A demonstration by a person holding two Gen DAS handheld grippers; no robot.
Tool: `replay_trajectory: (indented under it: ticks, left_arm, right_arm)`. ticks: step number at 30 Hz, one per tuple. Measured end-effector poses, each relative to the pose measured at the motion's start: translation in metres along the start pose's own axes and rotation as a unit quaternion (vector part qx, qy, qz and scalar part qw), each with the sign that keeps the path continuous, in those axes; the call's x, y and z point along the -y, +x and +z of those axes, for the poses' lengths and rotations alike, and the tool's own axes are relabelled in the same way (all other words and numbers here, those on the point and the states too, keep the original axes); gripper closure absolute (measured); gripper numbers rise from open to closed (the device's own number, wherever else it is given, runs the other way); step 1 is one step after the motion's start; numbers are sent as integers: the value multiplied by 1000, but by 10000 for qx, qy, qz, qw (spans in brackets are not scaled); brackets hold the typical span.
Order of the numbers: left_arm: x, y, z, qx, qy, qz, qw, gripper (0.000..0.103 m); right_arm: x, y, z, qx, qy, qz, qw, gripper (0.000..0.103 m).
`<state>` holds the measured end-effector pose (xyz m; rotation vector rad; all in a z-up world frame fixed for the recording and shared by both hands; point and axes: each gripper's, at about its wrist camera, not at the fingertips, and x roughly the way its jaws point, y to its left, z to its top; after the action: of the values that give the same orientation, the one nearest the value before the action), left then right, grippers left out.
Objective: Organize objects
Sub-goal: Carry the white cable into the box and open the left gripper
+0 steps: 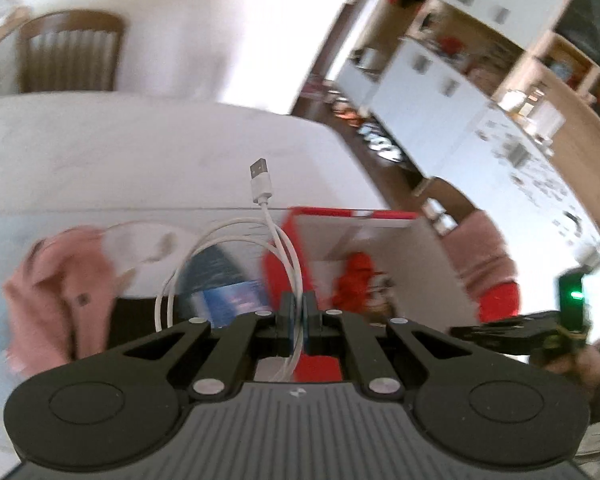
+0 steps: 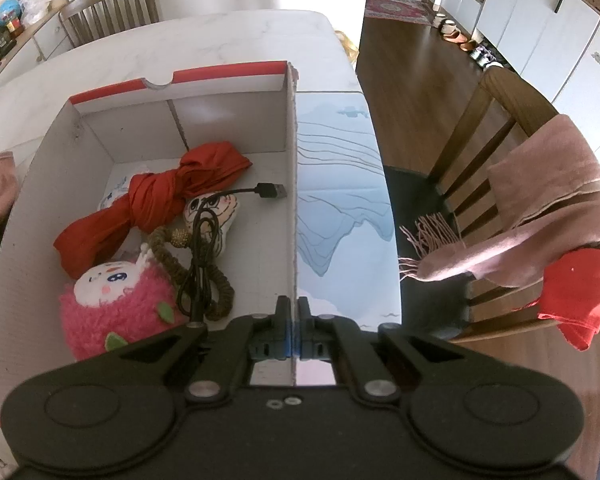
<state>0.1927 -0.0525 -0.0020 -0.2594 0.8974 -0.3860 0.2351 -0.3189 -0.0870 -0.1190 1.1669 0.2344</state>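
My left gripper (image 1: 299,300) is shut on a coiled white USB cable (image 1: 260,184), held in the air with its plug pointing up. The view is blurred; behind the cable is the red-rimmed cardboard box (image 1: 352,213). My right gripper (image 2: 293,305) is shut on the right wall of that box (image 2: 291,184). Inside the box lie a knotted red cloth (image 2: 156,200), a pink plush toy (image 2: 116,312), a black USB cable (image 2: 204,256), a small face cushion (image 2: 216,208) and a brown beaded string (image 2: 172,256).
The box stands on a white marble table (image 2: 180,36), partly on a pale blue mat (image 2: 336,184). A chair (image 2: 496,128) to the right carries a pink scarf (image 2: 540,216) and red cloth (image 2: 580,292). Another chair (image 2: 112,4) stands at the far side. Pink clothing (image 1: 56,292) lies left.
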Motion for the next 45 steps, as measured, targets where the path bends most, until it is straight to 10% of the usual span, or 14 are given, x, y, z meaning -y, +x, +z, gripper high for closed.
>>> replay_trajectory:
  ticks: [23,45]
  left_arm:
    - [154,108,5,-924,2440,-766,9623,101]
    - [144,180,-25,-1823,2672,-384,9454,100]
  right_arm:
    - [0,1,-1,-6,6,14,10000,102]
    - [-2,2,-1,-18,17,35,10000,102]
